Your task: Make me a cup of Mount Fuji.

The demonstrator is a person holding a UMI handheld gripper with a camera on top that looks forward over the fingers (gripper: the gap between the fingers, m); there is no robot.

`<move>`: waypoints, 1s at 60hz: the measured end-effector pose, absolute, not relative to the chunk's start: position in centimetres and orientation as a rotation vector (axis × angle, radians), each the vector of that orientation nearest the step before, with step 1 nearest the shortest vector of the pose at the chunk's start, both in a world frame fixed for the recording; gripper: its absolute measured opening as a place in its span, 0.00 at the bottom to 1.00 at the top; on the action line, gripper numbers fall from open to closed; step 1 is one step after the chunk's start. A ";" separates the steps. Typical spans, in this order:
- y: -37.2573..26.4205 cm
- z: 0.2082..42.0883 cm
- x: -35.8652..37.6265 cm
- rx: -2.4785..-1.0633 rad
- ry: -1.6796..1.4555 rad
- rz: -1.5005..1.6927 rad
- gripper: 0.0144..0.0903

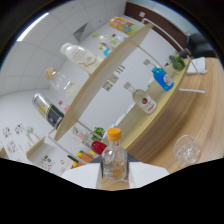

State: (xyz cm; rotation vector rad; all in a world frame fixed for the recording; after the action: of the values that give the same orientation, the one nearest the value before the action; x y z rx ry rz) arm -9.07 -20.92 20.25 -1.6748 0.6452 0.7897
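The clear bottle with the orange cap (114, 156) stands right ahead of the claw (114, 176), in the middle between its two white fingers (82, 176), very near. Its long axis is about upright in the view, along the tilted scene. The fingers seem to sit at both sides of its lower body, but I cannot tell if they press on it. The bottle is transparent, with a little orange tint low inside. A glass with ice (187, 148) stands to the right on the wooden bench (200, 110).

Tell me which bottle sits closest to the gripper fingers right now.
The clear bottle with the orange cap, standing just ahead of the fingers. The blue bottle and the red-labelled clear bottle stand farther off by the shelf.
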 end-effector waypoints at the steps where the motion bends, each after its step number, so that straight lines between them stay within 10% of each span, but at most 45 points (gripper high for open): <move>1: -20.9 20.6 -9.5 -1.681 0.603 0.754 0.28; 32: -20.3 5.4 -19.3 -2.047 -0.067 0.133 0.28; 60: -20.1 1.4 -20.9 -2.165 -0.125 0.107 0.29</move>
State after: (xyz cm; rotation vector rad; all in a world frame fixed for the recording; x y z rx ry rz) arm -20.94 -20.10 1.40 -2.1652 -0.1252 0.1074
